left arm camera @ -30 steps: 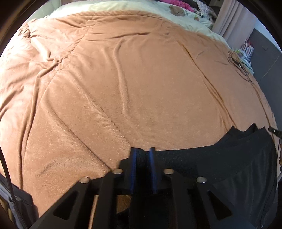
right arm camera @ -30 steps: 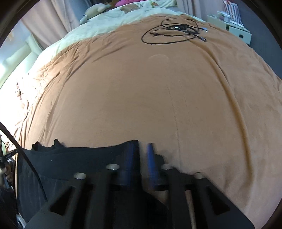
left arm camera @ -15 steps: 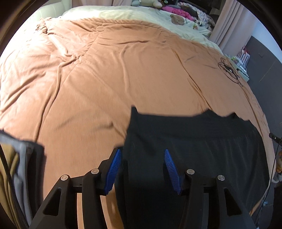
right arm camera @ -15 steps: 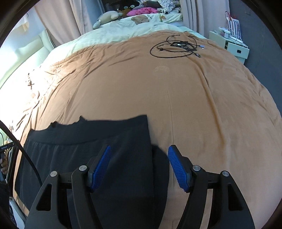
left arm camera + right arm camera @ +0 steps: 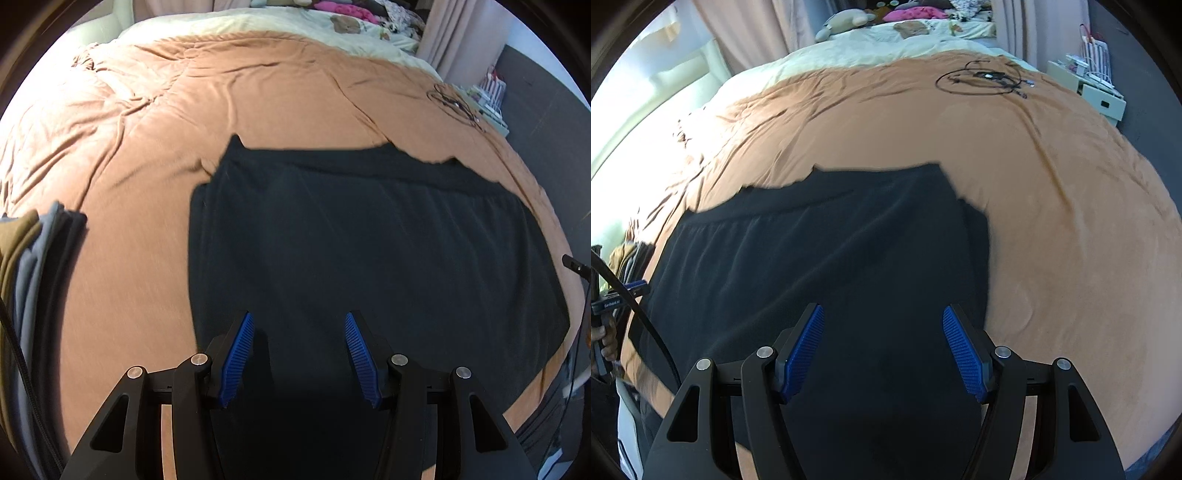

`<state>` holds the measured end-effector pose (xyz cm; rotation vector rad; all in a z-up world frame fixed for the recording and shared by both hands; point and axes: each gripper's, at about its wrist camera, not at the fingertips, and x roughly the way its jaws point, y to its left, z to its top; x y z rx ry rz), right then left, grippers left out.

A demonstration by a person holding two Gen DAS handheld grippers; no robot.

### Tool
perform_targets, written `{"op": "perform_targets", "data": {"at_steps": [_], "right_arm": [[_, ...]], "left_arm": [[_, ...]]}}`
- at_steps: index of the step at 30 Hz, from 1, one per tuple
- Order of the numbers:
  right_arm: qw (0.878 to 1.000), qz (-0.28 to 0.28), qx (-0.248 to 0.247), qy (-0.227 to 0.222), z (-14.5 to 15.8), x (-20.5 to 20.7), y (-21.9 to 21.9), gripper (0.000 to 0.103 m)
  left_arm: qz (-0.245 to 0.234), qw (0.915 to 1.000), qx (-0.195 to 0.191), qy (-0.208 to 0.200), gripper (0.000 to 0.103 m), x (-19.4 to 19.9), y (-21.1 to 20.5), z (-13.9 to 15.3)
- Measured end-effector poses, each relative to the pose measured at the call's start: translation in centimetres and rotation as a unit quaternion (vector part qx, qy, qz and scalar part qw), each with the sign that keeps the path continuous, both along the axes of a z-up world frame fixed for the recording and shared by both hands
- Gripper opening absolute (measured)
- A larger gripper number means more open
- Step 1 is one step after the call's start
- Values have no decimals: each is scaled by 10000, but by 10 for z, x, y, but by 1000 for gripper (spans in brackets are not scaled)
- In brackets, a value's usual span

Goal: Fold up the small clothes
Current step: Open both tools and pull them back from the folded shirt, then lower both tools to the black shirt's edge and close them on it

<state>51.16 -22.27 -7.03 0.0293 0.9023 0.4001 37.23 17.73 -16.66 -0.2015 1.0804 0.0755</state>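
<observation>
Black garment [image 5: 369, 240] lies spread flat on the orange bedspread [image 5: 166, 129], apparently unfolded. Left gripper [image 5: 299, 347] and right gripper [image 5: 882, 343] hover over it, jaws wide, empty. Folding itself remains.

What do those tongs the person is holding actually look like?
Both look alike. The left tongs and the right tongs each have two matte black angular arms with triangular cut-outs and round silver bolt heads. Each finger carries a bright blue, finely ribbed pad. In the right view, a black cable curves past the left edge. No sleeves show.
</observation>
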Motion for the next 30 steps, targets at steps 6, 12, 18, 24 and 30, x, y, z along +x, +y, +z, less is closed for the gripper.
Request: {"op": "perform_targets", "data": {"at_steps": [6, 12, 18, 24, 30], "right_arm": [[9996, 62, -224, 150, -28, -27, 20, 66], [9973, 36, -693, 230, -47, -52, 29, 66], [9985, -185, -437, 261, -49, -74, 13, 66], [9981, -245, -424, 387, -47, -97, 6, 66], [9992, -353, -85, 189, -13, -118, 8, 60]], "left_arm": [[105, 9996, 186, 188, 54, -22, -15, -22], [215, 9995, 86, 223, 54, -50, -16, -31], [291, 9993, 152, 178, 54, -77, -24, -32], [363, 9993, 10, 75, 54, -94, -24, -28], [506, 9984, -259, 4, 54, -113, -20, -15]]}}
